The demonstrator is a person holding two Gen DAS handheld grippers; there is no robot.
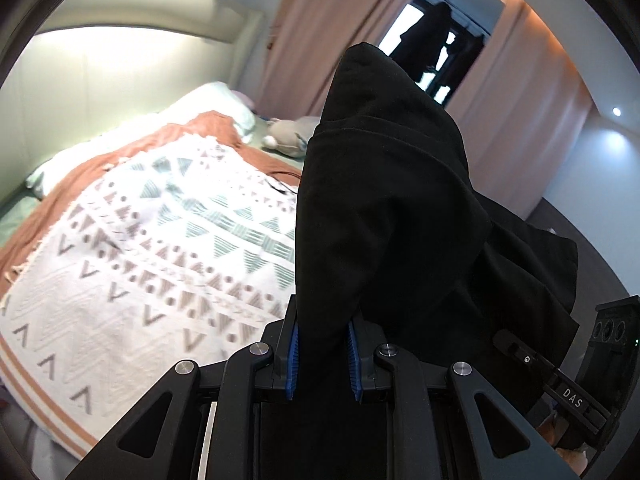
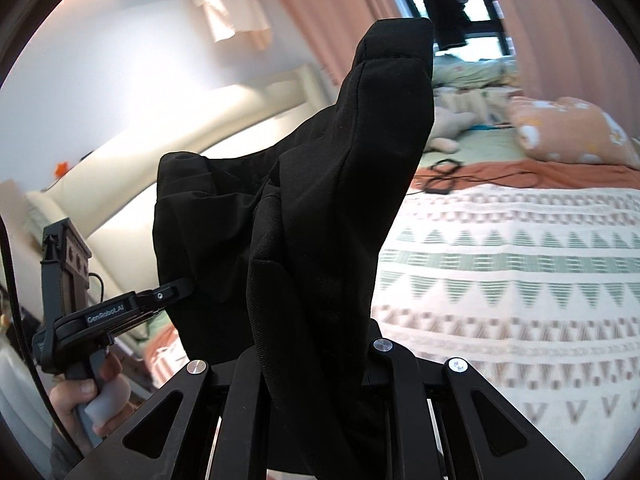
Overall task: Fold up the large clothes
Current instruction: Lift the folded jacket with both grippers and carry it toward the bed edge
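A large black garment rises in a bunched peak out of my left gripper, whose blue pads are shut on a thick fold of it. In the right wrist view the same black garment drapes over my right gripper and hides its pads; the cloth runs down between the fingers, so it is shut on it. Both grippers hold the cloth lifted above the bed, side by side. The left gripper shows at the left with a hand on its grip. The right gripper enters the cloth at the lower right.
Below lies a bed with a white patterned blanket over a rust-coloured cover. A plush toy, an orange pillow and a black cable lie toward the head. Pink curtains frame a window hung with dark clothes.
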